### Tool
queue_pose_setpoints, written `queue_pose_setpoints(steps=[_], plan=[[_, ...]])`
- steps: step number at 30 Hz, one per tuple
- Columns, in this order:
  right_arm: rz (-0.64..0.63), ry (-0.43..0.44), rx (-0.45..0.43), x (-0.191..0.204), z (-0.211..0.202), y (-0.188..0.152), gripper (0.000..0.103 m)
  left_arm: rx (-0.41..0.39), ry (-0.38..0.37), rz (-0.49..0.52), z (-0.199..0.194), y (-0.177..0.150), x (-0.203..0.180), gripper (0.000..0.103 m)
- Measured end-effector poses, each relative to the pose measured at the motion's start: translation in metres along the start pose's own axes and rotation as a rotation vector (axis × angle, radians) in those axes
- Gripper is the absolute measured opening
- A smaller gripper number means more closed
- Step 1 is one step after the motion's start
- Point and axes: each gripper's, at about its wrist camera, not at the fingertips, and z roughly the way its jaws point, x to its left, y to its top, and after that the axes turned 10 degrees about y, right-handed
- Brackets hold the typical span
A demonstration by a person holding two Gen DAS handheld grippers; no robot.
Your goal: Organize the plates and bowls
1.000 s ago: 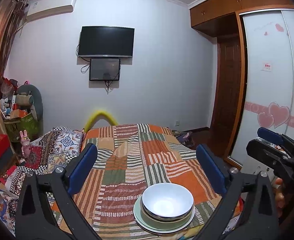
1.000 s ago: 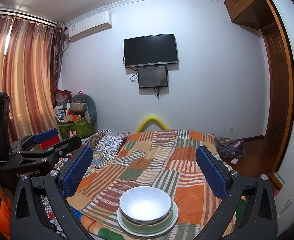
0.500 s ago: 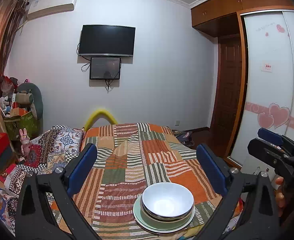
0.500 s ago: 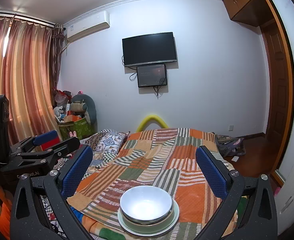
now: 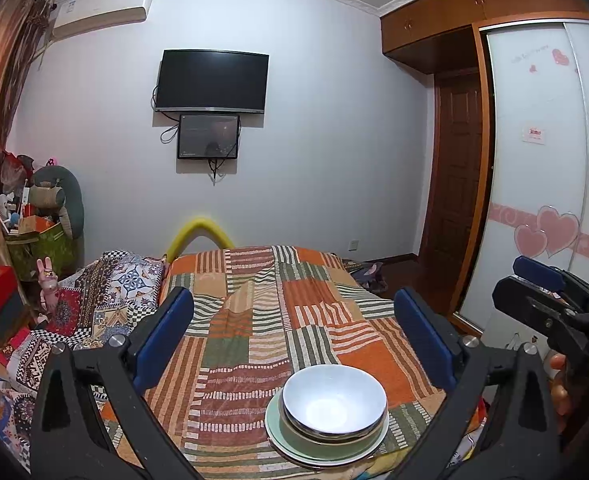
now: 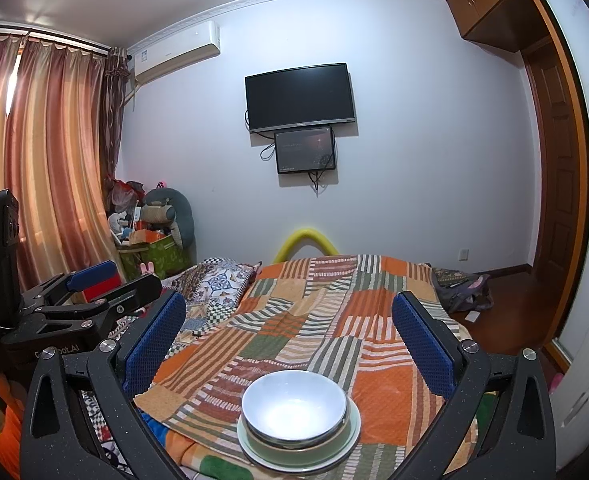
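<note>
A white bowl [image 5: 334, 402] sits nested in a stack on a pale green plate [image 5: 290, 446], near the front edge of the patchwork bedspread [image 5: 262, 320]. The same bowl [image 6: 294, 404] and plate [image 6: 354, 436] show in the right wrist view. My left gripper [image 5: 294, 336] is open and empty, held above and behind the stack. My right gripper [image 6: 290, 336] is open and empty too, also above the stack. Each gripper shows at the edge of the other's view: the right one [image 5: 550, 304], the left one [image 6: 74, 304].
A patterned quilt [image 5: 106, 292] lies left of the bedspread. Boxes and toys [image 5: 34, 232] crowd the left corner. A TV [image 5: 212, 80] hangs on the far wall. A wardrobe with heart stickers [image 5: 546, 208] and a wooden door [image 5: 454, 184] stand right.
Both views have shifted only slightly. The stack of bowl and plate has stayed put and both grippers have stayed open.
</note>
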Motion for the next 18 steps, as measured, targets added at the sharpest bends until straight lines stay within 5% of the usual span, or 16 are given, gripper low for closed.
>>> queue_pose_setpoints(steps=[18], plan=[[0.000,0.001,0.004,0.0019,-0.0001,0.0014,0.103,0.012,-0.031,-0.002,0.0002,0.0001,-0.0015,0.102]])
